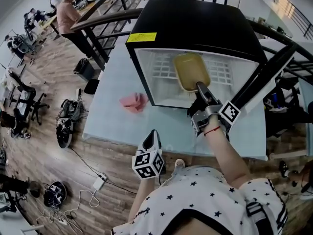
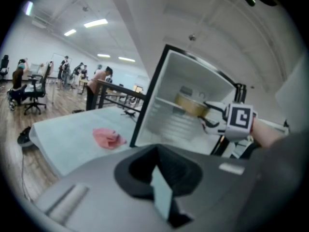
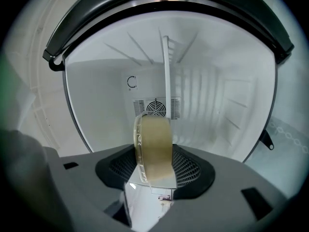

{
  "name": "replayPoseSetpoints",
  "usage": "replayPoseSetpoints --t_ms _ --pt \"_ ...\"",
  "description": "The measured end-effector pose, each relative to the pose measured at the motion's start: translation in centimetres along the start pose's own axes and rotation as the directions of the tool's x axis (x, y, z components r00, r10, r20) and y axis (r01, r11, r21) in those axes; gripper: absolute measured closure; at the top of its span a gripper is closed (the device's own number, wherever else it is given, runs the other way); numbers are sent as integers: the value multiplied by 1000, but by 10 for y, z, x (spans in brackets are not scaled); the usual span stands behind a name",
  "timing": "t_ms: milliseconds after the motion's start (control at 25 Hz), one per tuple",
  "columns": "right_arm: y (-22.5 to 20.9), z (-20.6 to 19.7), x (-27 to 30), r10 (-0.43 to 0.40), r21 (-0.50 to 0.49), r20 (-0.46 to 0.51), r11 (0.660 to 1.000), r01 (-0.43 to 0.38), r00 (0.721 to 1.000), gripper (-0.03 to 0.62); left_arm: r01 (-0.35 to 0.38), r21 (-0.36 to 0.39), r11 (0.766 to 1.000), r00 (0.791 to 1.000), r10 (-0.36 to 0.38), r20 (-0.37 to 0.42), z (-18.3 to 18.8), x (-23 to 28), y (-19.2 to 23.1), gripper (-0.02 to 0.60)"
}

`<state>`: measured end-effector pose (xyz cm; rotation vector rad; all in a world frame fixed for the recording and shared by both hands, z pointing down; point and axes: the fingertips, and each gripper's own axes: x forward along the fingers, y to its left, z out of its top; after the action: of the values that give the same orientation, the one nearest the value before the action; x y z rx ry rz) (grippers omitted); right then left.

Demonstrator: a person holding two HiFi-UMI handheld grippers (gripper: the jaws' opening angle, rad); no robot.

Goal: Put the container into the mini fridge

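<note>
So the container (image 1: 191,71) is in the open mouth of the fridge (image 1: 195,21), about level with the wire shelf (image 1: 161,71). Can't tell if it's actually touching the shelf. The right tool (image 1: 200,88) is clamped on its near end, so the container sticks straight out ahead of the tool, long axis aimed at the back wall and flat side lined up with the shelf. My guess: push straight in, then let go. The fridge sits toward the far right of the surface (image 1: 110,87). The left tool (image 1: 152,136) is closed on nothing, out past the near edge and well apart, so right's the one.
</note>
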<state>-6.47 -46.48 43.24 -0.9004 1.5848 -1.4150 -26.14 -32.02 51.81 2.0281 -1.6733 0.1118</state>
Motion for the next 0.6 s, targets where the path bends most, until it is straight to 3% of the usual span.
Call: replayPoseSetpoints --t_ms 600 --pt "5 26 21 -24 43 123 999 19 992 367 85 40 996 996 -84 -34 3 28 -18 574"
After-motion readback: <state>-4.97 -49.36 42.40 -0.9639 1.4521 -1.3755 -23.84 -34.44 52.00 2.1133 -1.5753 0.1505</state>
